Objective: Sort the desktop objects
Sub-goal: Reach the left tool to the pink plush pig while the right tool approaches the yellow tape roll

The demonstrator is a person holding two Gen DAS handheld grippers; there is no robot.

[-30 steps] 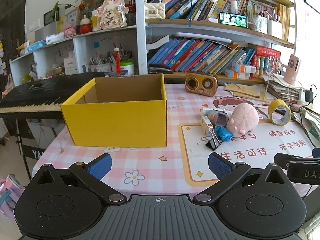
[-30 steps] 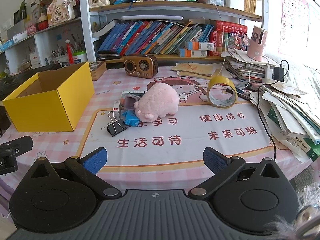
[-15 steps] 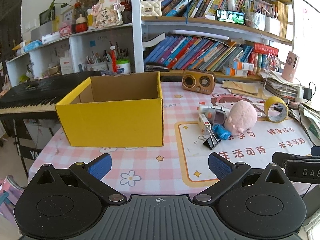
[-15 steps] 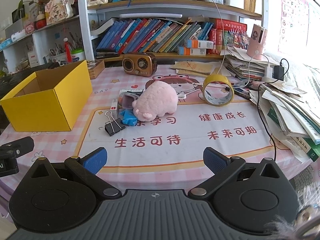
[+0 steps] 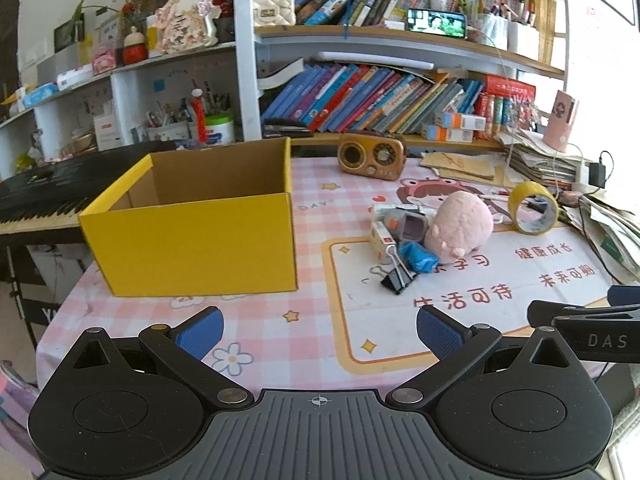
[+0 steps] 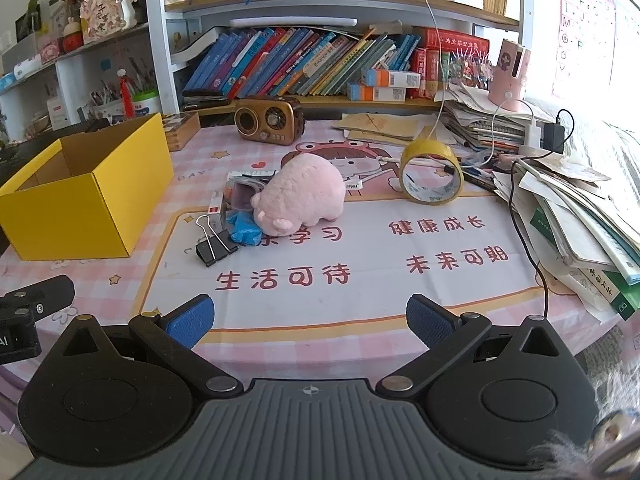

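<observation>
An open yellow cardboard box [image 5: 192,236] [image 6: 80,208] stands on the left of the pink checked table and looks empty. To its right lies a small pile: a pink plush pig [image 5: 460,230] [image 6: 302,198], a black binder clip [image 5: 396,276] [image 6: 214,246], a crumpled blue wrapper [image 5: 418,258] [image 6: 242,230], a white carton [image 5: 382,242] and a grey-purple gadget [image 5: 410,226] [image 6: 240,196]. A yellow tape roll [image 5: 534,208] [image 6: 432,174] stands on edge further right. My left gripper [image 5: 318,332] and right gripper [image 6: 310,320] are both open and empty near the front edge.
A brown retro radio [image 5: 370,156] [image 6: 268,120] sits at the back before shelves of books. Stacked papers, books and cables [image 6: 568,192] crowd the right side. A black keyboard [image 5: 36,196] lies left of the table. The printed mat [image 6: 360,264] lies bare in front of the pile.
Both views have shifted slightly: the left gripper has drawn back and risen a little, the right has edged forward toward the pile. Nothing on the table has moved.
</observation>
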